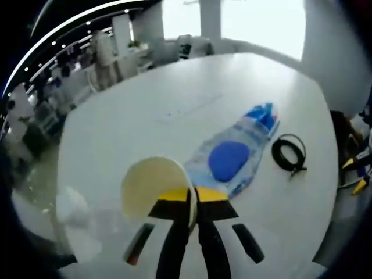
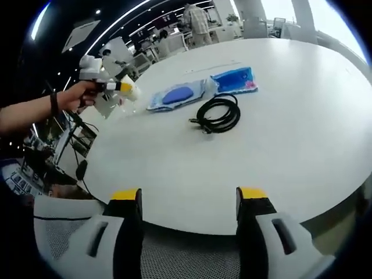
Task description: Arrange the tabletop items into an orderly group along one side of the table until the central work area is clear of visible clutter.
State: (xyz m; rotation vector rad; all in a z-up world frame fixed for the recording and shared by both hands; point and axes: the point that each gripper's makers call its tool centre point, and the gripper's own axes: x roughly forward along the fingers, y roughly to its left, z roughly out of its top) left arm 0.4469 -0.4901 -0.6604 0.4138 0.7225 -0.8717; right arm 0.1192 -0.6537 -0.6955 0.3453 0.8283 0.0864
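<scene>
My left gripper is shut on the rim of a pale cream cup, held up over the white table. Beyond it lie a clear bag with a blue pad, a blue packet and a coiled black cable. In the right gripper view a hand holds the left gripper with the cup near the table's left edge. The bag, packet and cable lie mid-table. My right gripper stands open at the near edge, holding nothing.
Yellow-handled pliers lie off the table's right side. A mesh chair back sits below the near table edge. Desks, chairs and a standing person fill the room behind. Broad bare tabletop spreads right of the cable.
</scene>
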